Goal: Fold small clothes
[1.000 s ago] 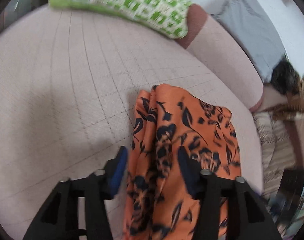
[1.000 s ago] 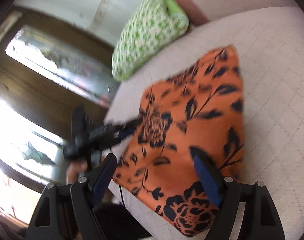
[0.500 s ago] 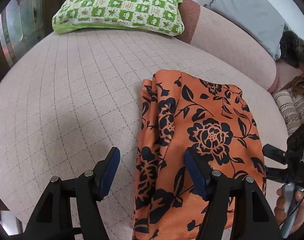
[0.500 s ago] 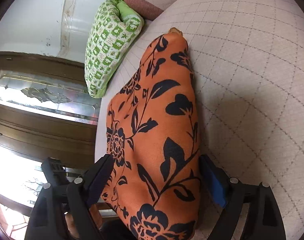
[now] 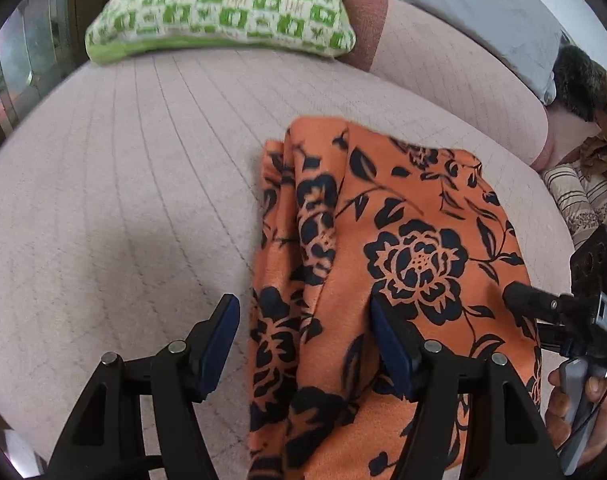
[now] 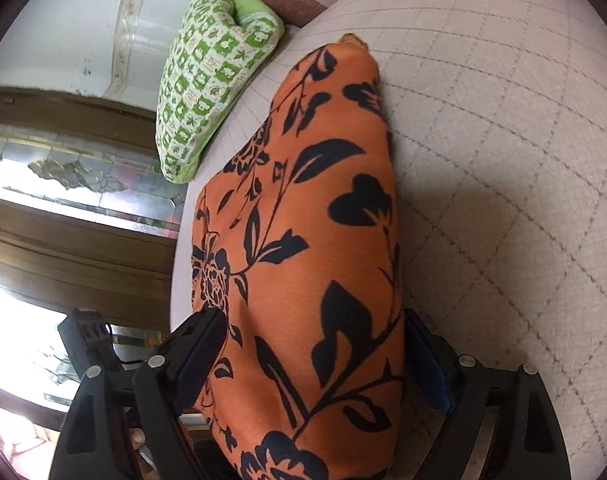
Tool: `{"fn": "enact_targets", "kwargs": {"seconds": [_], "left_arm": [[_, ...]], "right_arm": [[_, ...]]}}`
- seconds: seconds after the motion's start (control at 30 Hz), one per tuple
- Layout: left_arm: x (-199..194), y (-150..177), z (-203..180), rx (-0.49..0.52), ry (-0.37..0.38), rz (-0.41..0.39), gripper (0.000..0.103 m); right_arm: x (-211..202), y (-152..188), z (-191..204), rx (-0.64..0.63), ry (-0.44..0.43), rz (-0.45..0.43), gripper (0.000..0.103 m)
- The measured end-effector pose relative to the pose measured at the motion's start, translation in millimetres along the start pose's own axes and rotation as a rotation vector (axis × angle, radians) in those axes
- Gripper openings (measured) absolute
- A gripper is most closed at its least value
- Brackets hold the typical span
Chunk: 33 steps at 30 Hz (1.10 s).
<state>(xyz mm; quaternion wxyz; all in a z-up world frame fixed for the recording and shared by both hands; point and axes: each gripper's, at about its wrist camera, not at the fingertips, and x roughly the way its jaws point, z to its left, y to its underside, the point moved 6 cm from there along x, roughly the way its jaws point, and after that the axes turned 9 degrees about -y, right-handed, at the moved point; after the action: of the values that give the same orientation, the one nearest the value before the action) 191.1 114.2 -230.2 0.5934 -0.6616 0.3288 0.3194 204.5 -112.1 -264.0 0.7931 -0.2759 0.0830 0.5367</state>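
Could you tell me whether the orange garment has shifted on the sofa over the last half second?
No: the orange garment lies equally far from the green pillow.

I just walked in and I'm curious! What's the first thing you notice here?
The bright orange cloth with black flowers, lying on the pale quilted sofa seat. Both open grippers, left and right, straddle its near end. Behind it sits a green checked pillow.

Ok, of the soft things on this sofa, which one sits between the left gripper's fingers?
The orange floral cloth, black flowers on orange, lying on the seat. The green checked pillow and grey cushion sit far back, away from the open left hand-held gripper.
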Motion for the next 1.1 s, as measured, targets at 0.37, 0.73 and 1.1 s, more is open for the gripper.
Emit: {"fn": "enact_targets", "kwargs": {"seconds": [0.37, 0.73, 1.1], "left_arm": [[-47, -23, -42, 0.069, 0.119, -0.093, 0.019], [-4, -41, -163, 0.178, 0.122, -0.111, 0.031], [-59, 2, -134, 0.196, -0.173, -0.184, 0.082]], "right_arm": [[-22, -8, 42, -0.213, 0.128, 0.007, 0.041], [-130, -74, -2, -0.211, 0.181, -0.134, 0.046], [-172, -26, -22, -0.339, 0.673, -0.212, 0.102]]}}
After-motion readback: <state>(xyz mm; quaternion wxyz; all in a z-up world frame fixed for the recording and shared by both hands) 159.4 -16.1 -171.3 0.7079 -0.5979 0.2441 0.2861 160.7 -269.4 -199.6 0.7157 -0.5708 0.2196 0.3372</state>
